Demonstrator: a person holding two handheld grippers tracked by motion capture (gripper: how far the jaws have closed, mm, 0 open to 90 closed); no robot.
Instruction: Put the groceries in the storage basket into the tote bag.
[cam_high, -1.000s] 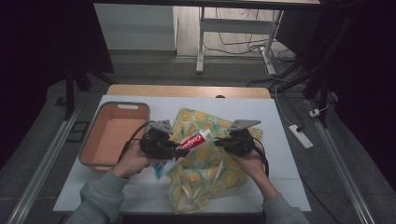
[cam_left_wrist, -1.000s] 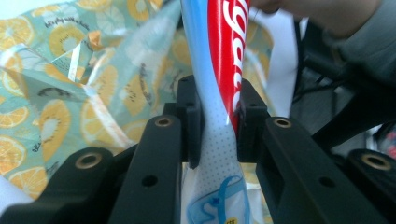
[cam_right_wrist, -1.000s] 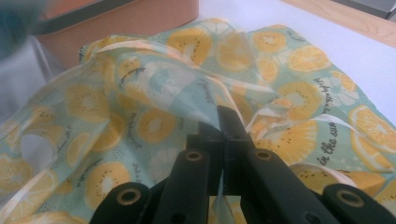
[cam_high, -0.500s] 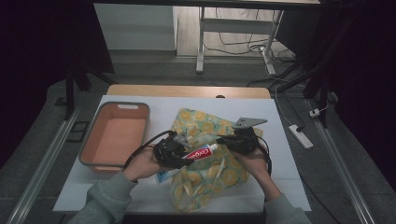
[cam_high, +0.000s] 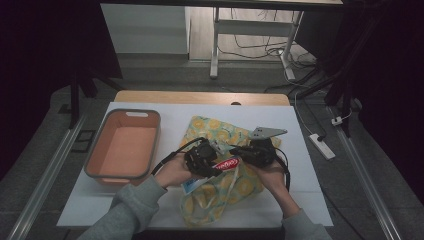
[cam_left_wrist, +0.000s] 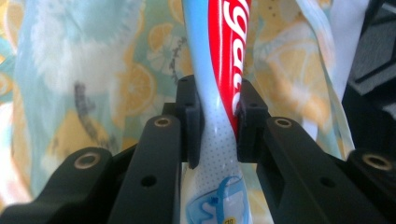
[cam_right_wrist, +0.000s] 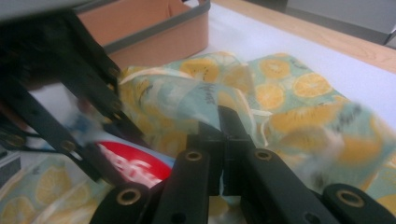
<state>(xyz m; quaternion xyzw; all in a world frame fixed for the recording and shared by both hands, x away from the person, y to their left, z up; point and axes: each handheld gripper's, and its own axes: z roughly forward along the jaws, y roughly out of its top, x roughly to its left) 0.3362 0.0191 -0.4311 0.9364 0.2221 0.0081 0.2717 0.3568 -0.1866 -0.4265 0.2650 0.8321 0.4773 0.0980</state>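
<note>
Left hand-held gripper (cam_left_wrist: 217, 123) pinches the toothpaste tube (cam_left_wrist: 224, 70) mid-body: light, slick, squashy. Right hand-held gripper (cam_right_wrist: 223, 135) clamps thin, floppy bag fabric (cam_right_wrist: 299, 107); grip the hem.

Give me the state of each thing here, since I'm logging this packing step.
toothpaste tube: clamped in the left gripper, cap end toward the bag
fruit-print bag: lying on the table, its fabric edge pinched by the right gripper
orange bin: upright, empty
</note>
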